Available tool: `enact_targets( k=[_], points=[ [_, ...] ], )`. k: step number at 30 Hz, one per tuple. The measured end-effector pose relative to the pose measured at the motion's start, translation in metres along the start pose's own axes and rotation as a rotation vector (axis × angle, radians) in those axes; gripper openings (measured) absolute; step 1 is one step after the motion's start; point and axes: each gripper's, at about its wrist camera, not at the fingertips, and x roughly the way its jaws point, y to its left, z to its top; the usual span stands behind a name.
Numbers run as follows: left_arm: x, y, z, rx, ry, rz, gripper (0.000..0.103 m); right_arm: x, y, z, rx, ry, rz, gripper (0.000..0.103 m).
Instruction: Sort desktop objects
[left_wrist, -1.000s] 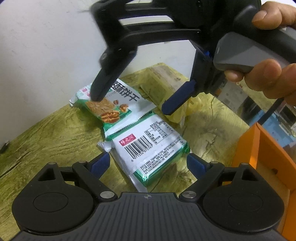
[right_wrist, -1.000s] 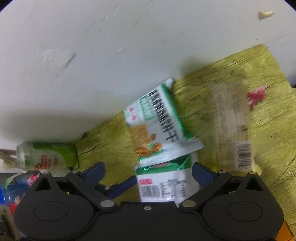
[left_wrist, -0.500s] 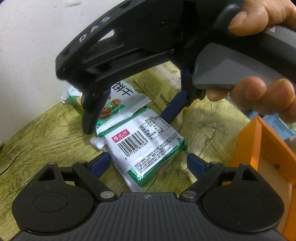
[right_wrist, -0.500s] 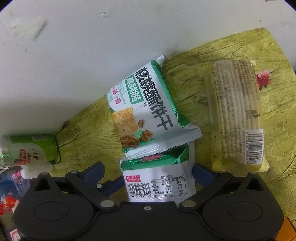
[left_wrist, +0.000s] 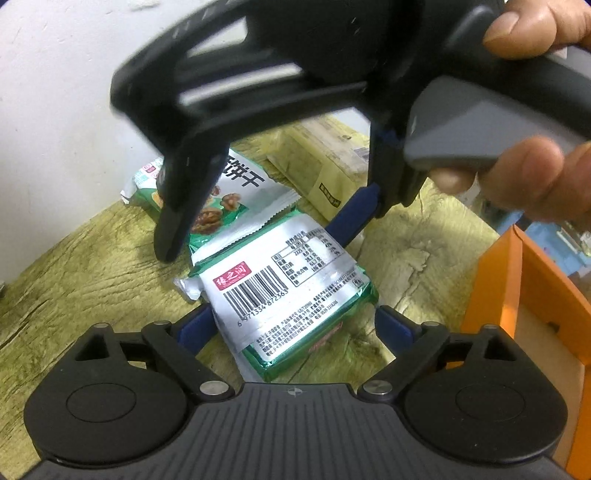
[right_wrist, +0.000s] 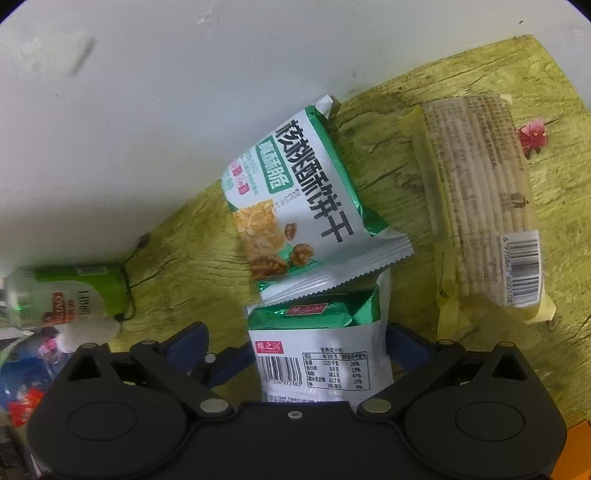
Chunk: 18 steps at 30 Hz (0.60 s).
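Note:
A green-and-white biscuit pack lies barcode side up on the yellow-green wooden table. My left gripper straddles its near end; its jaws are opening and the blue pads stand clear of the wrapper. My right gripper, held by a hand, straddles the far end of the same pack, open, its black finger just beside the wrapper. In the right wrist view, this gripper shows the pack between its pads. A walnut biscuit pack overlaps the far end.
A long yellow cracker pack lies right of the walnut pack, with a red scrap beyond it. An orange box stands at the right. A green can lies at the left near the white wall.
The right gripper has come down and nearer, from over the walnut pack to astride the barcode pack's far end. The left gripper has kept its place, its pads slightly wider.

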Motion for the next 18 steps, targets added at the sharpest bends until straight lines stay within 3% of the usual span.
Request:
enact_targets(
  k=[18],
  points=[
    [-0.006,0.006,-0.003,-0.027,0.0,0.0,0.094,-0.024,0.007,-0.011,0.0,-0.02,0.135,0.103]
  ],
)
